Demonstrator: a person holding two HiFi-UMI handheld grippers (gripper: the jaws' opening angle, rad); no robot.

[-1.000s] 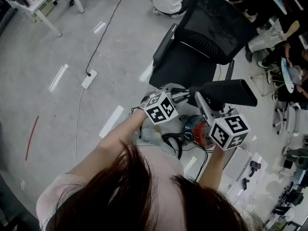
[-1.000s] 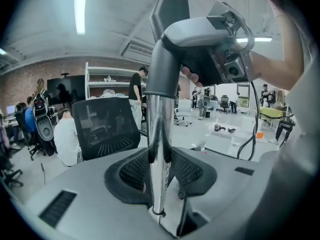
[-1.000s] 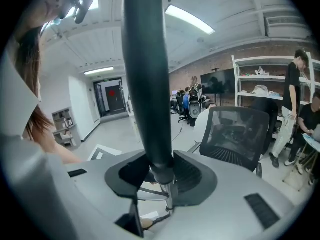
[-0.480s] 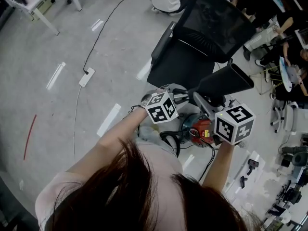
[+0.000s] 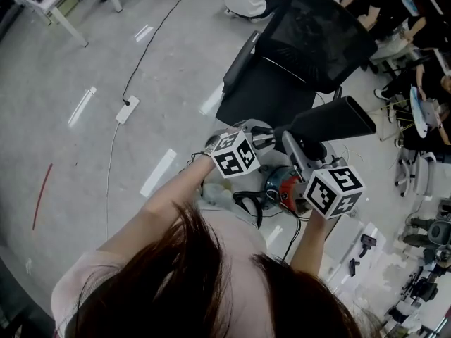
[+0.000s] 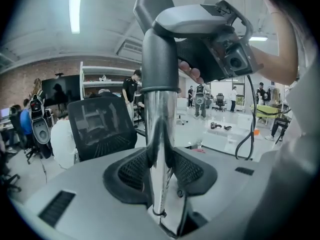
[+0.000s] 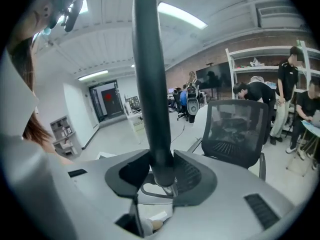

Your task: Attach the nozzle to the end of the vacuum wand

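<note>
My left gripper (image 6: pixel 161 160) is shut on the chrome vacuum wand (image 6: pixel 159 134), which rises straight up between the pads. At the wand's top sits the dark grey neck of the nozzle (image 6: pixel 159 59), joined end to end with the chrome. My right gripper (image 7: pixel 161 170) is shut on that dark nozzle (image 7: pixel 150 74). In the head view the left gripper (image 5: pixel 270 141) and right gripper (image 5: pixel 290 146) meet in front of the person, and the nozzle's wide black head (image 5: pixel 330 120) sticks out to the right. The red vacuum body (image 5: pixel 287 189) lies on the floor below.
A black mesh office chair (image 5: pixel 296 55) stands just beyond the grippers. A white power strip (image 5: pixel 128 111) with its cable lies on the grey floor at the left. A white desk (image 5: pixel 53 5) is at the top left, and people sit at the right edge.
The right gripper rolled with the nozzle: its wide head tipped up half a second ago and has swung back down. The left gripper stayed still on the wand.
</note>
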